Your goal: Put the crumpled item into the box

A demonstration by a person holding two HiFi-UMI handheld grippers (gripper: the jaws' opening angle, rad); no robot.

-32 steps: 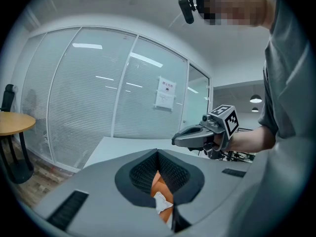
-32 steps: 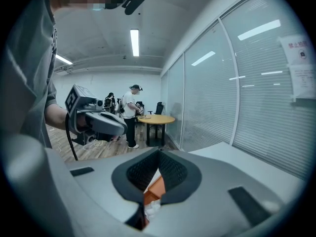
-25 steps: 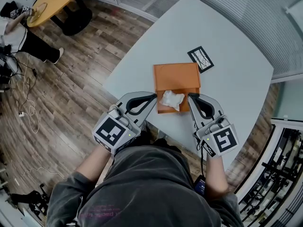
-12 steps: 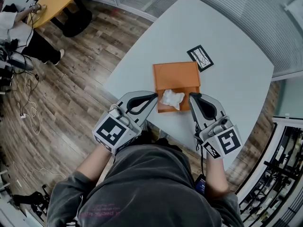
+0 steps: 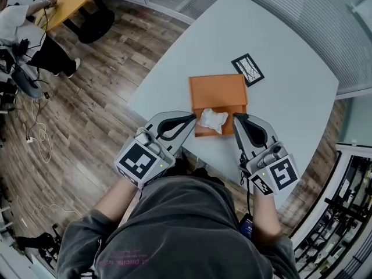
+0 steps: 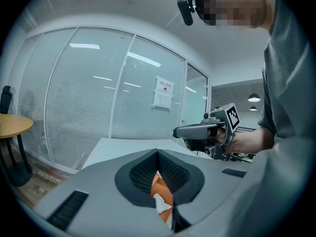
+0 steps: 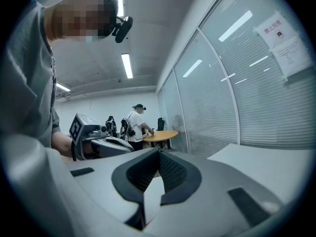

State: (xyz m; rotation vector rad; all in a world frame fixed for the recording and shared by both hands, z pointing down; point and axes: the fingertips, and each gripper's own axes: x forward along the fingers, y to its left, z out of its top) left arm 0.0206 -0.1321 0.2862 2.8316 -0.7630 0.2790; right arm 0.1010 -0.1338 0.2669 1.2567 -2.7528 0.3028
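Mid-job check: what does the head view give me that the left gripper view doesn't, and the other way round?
Only the head view: the black-and-white marker card beyond the orange box, and a person by the round yellow table. Only the left gripper view: the paper notice on the glass wall, and the head camera. Both: the orange box with the crumpled white paper in it, the right gripper, and the white table.
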